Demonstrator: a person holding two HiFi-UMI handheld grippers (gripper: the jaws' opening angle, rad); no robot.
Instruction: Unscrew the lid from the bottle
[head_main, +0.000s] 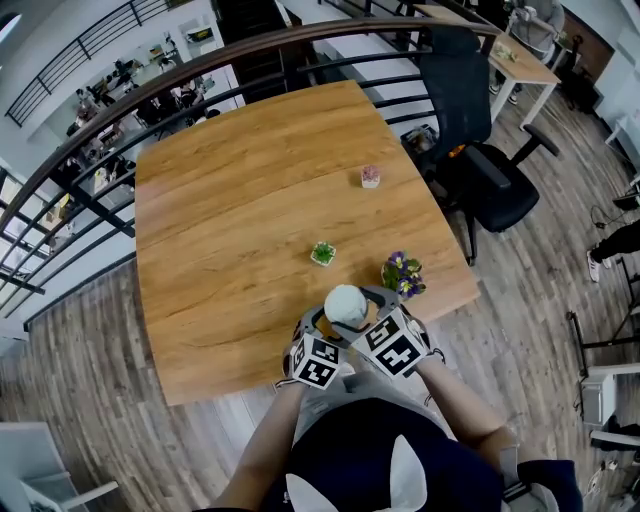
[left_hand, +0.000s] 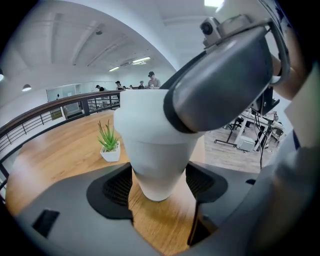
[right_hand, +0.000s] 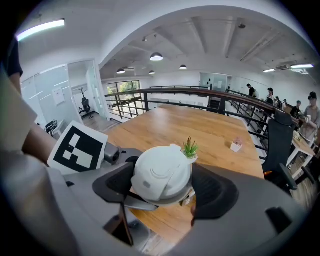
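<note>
The bottle is held at the near edge of the worktop, right in front of the person. The left gripper has its jaws pressed on the tapered lower part of the white body, one on each side. The right gripper sits over the top, with its jaws spread wide and set against both sides of the lid. Just beyond stands a succulent, with flowers to its right and a pink pot farther off. A chair stands by the far right corner.
</note>
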